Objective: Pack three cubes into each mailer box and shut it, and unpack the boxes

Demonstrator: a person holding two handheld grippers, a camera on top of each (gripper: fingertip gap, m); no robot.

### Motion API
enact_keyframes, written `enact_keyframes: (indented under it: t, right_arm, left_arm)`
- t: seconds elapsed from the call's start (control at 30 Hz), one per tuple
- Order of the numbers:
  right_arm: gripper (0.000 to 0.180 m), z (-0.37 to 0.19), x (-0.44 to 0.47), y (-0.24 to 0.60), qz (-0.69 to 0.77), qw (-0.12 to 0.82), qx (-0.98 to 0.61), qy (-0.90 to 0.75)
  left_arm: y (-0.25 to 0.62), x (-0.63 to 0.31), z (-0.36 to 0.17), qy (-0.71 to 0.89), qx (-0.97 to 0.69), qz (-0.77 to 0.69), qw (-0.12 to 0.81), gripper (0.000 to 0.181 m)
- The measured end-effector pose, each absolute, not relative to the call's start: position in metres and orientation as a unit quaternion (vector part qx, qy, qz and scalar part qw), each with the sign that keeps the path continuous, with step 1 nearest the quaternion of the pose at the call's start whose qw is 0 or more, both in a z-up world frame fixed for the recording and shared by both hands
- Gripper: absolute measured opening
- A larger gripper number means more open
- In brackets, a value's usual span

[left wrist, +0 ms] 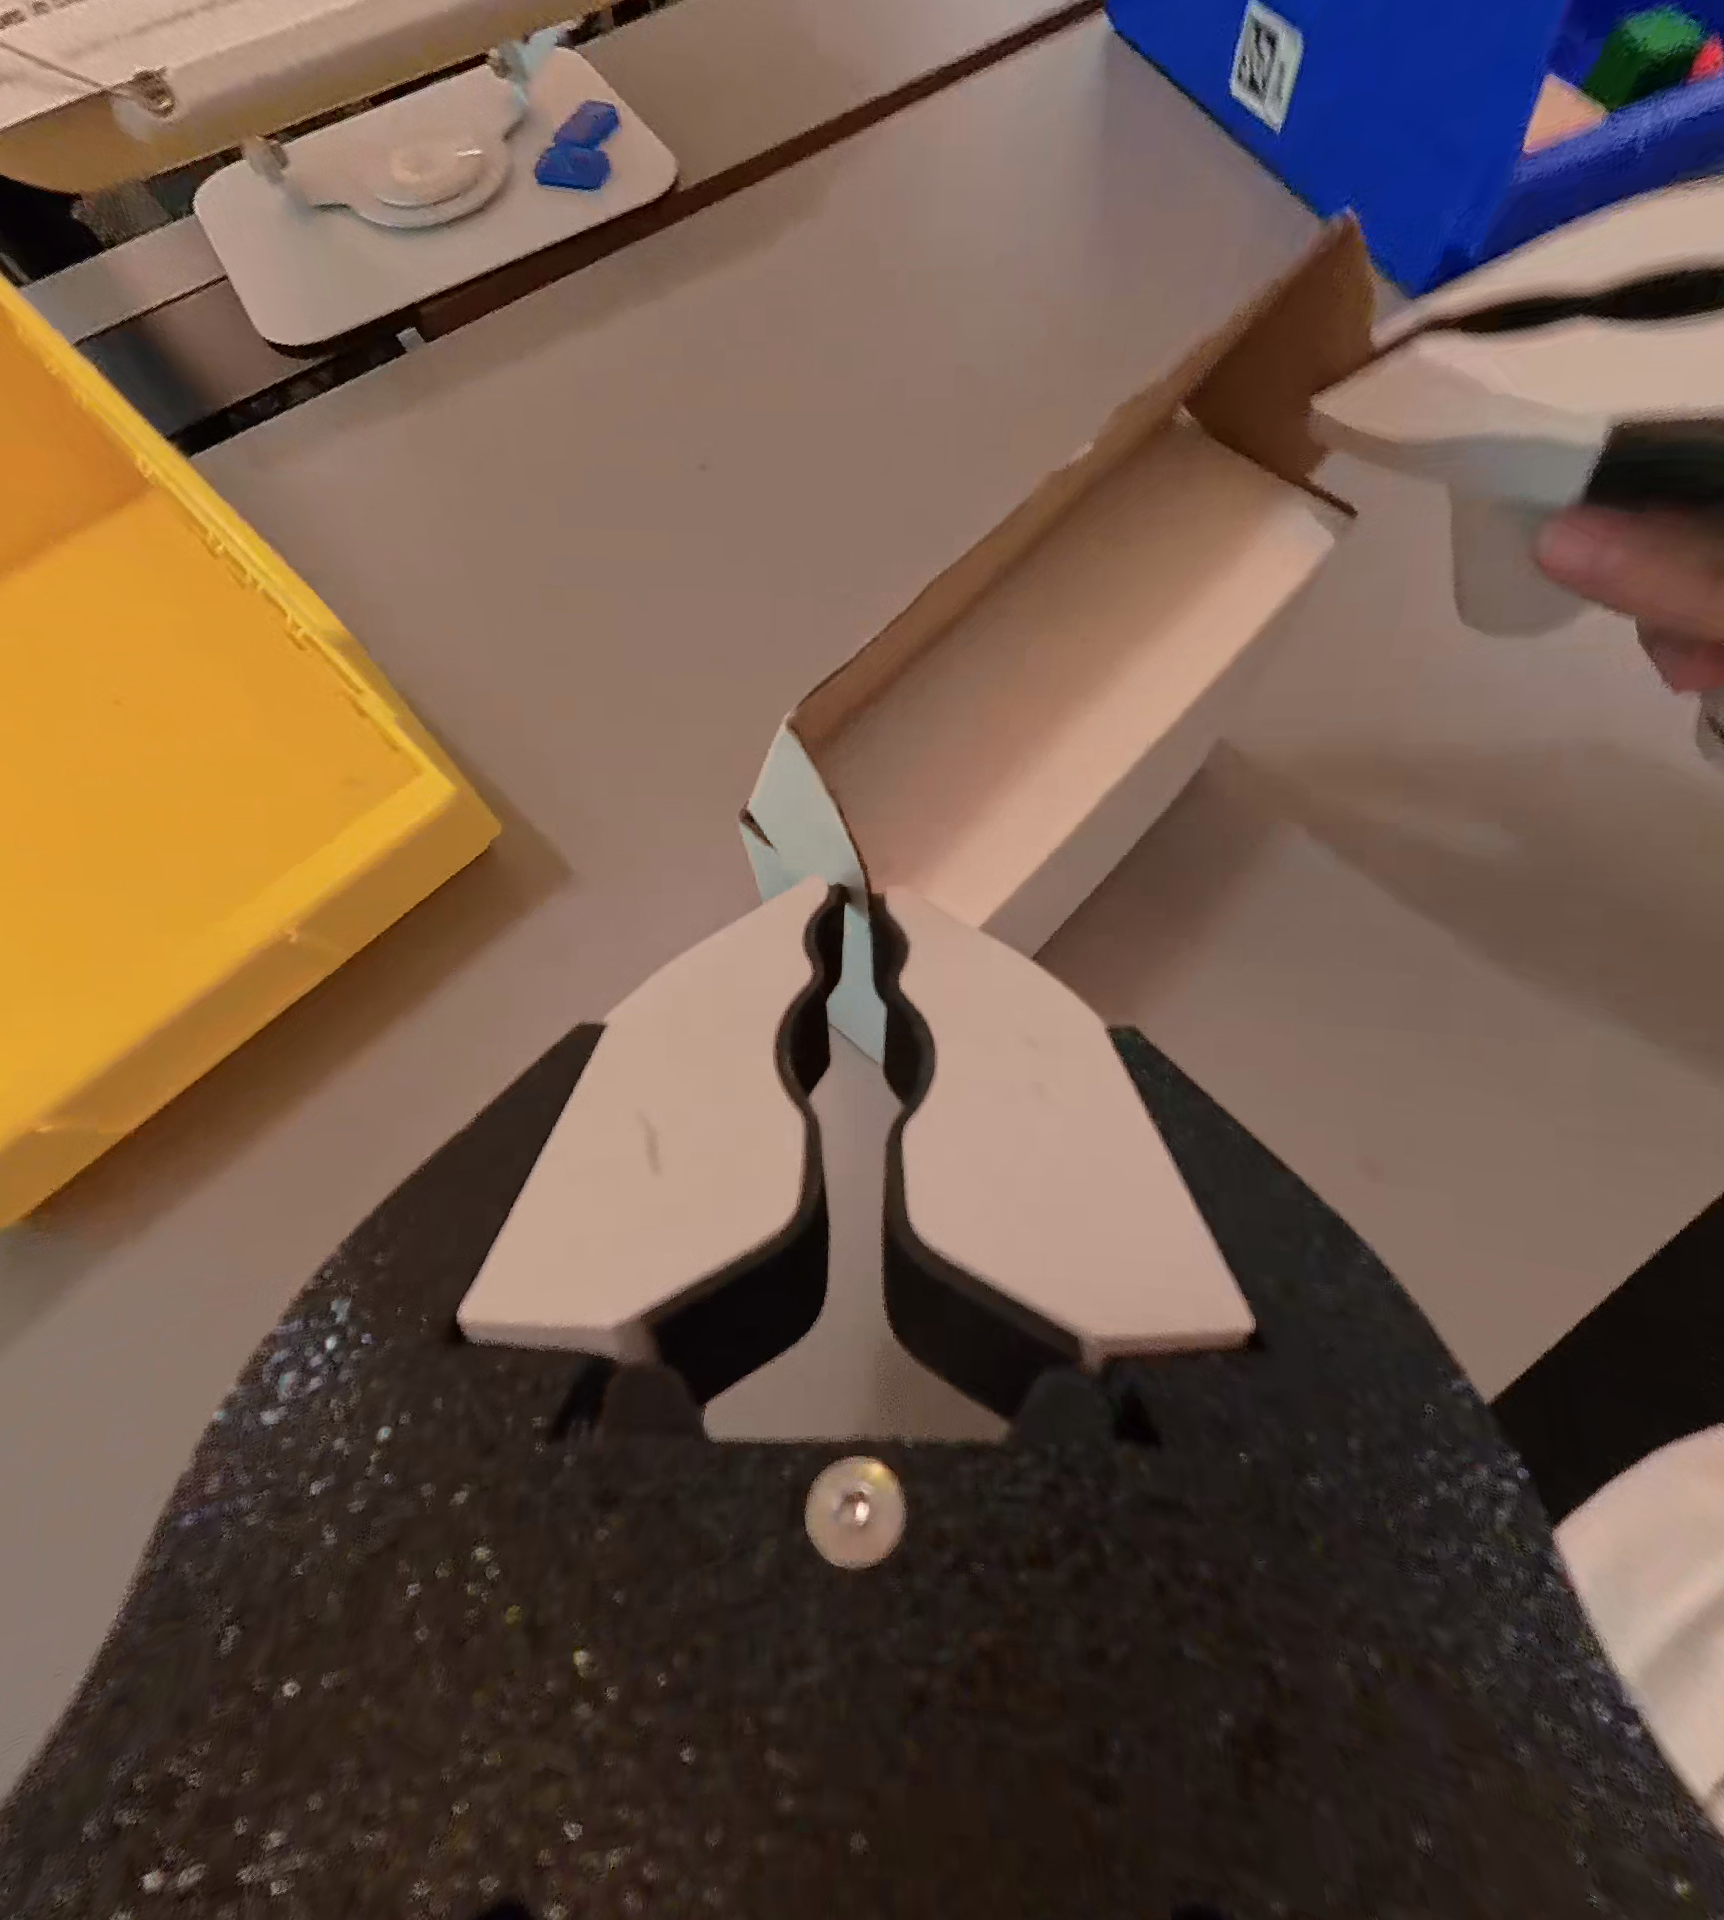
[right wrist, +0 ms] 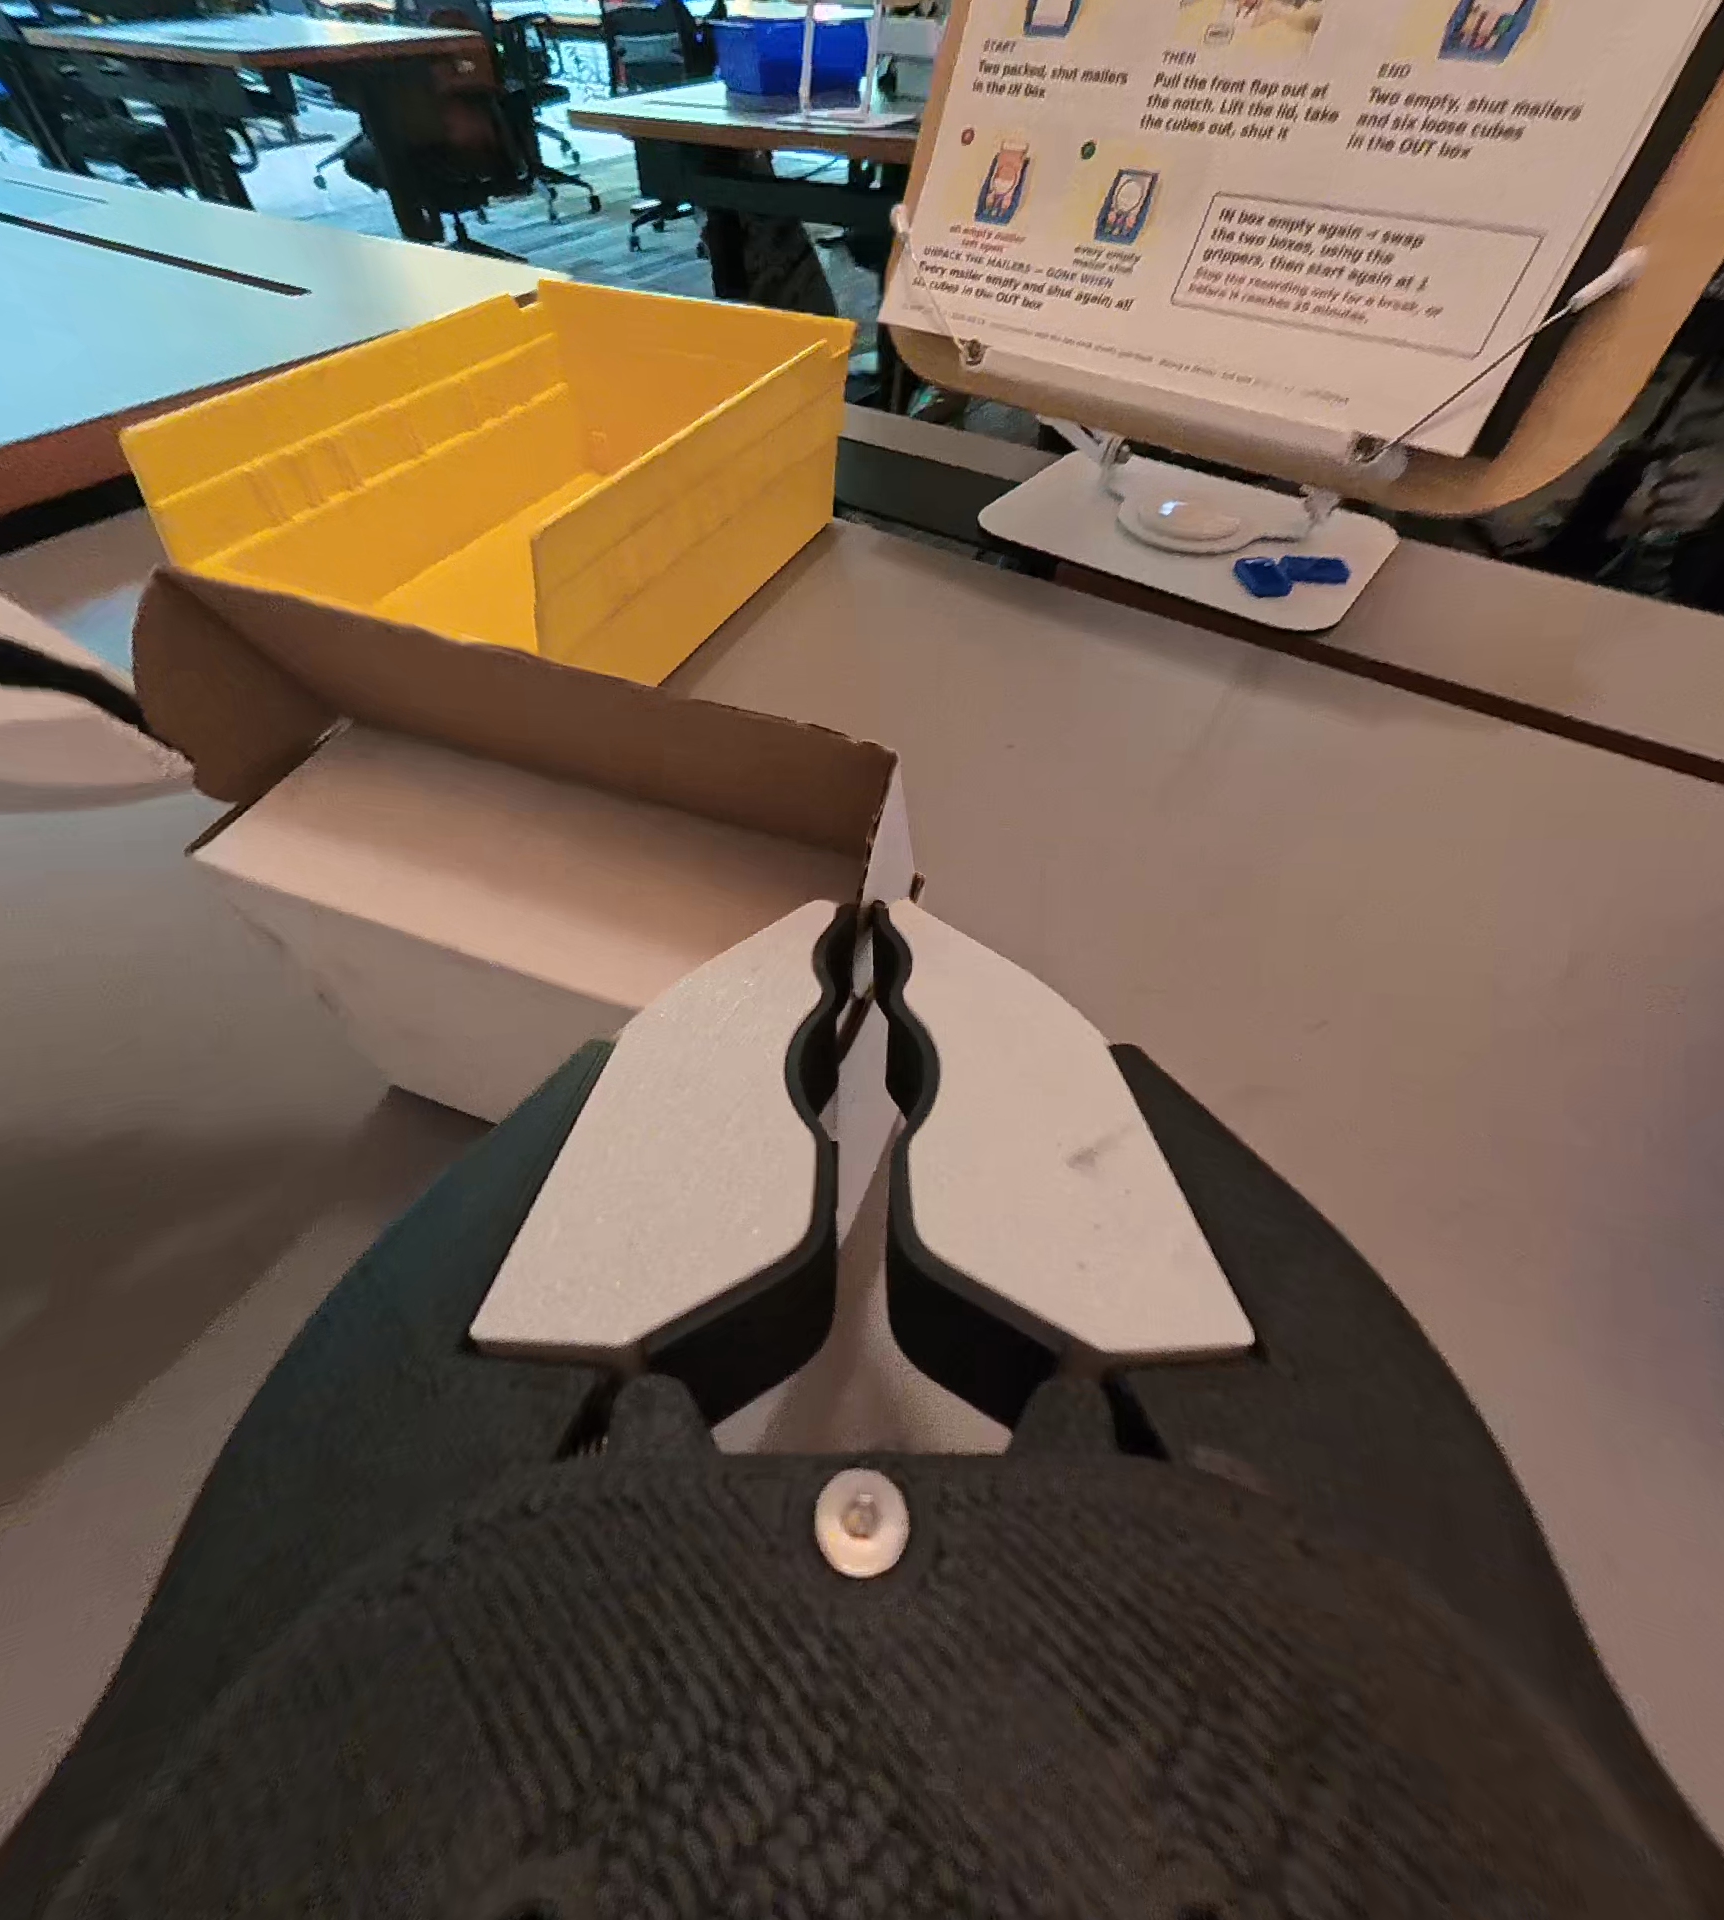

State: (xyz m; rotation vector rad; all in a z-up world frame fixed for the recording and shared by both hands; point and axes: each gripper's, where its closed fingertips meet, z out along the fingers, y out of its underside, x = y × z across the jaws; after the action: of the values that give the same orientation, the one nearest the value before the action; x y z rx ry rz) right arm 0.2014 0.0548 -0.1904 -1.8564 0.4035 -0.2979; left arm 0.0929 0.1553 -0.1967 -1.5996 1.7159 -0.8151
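The grey table [right wrist: 1357, 935] spreads beyond both sets of jaws; a yellow bin [right wrist: 525, 488] sits past the right gripper's jaws, to their left; the white mailer box [left wrist: 1076, 665] lies on the table between the grippers; the left gripper [left wrist: 856, 914] pinches one end flap; the right gripper [right wrist: 873, 920] pinches the opposite end flap.

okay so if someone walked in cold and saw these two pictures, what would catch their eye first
Probably the white mailer box in the middle of the table, with the left gripper and the right gripper each pinching a side flap at opposite ends. Next, the empty yellow bin just behind it. In the left wrist view, a blue bin holding coloured blocks sits at the top right.
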Motion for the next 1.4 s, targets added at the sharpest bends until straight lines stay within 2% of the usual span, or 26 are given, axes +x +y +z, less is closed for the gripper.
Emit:
enact_keyframes:
  t: [0.1,0.37,0.5,0.7,0.97,1.1,1.27,1.4]
  right_arm:
    - [0.004,-0.191,0.195,0.053,-0.146,0.573,-0.789,0.168]
    - [0.005,-0.191,0.182,0.06,-0.202,0.558,-0.794,0.132]
    - [0.005,-0.191,0.179,0.065,-0.209,0.557,-0.795,0.122]
    - [0.005,-0.193,0.181,0.07,-0.212,0.546,-0.802,0.115]
    - [0.005,-0.192,0.179,0.073,-0.207,0.553,-0.799,0.114]
    - [0.007,-0.188,0.181,0.073,-0.232,0.549,-0.796,0.104]
    - [0.019,-0.187,0.189,0.074,-0.252,0.558,-0.782,0.117]
    - [0.02,-0.194,0.192,0.075,-0.246,0.56,-0.781,0.128]
  left_arm:
    - [0.165,0.1,-0.192,0.592,-0.64,-0.385,0.302,0.002]
    - [0.181,0.103,-0.184,0.456,-0.668,-0.561,0.175,0.002]
    - [0.187,0.102,-0.193,0.486,-0.668,-0.527,0.197,0.004]
    - [0.196,0.109,-0.198,0.534,-0.642,-0.461,0.299,0.011]
    - [0.206,0.114,-0.201,0.559,-0.64,-0.368,0.376,0.004]
    - [0.204,0.117,-0.198,0.544,-0.688,-0.358,0.32,0.003]
    - [0.201,0.126,-0.196,0.53,-0.721,-0.392,0.215,0.004]
    - [0.199,0.126,-0.197,0.532,-0.728,-0.378,0.208,0.004]
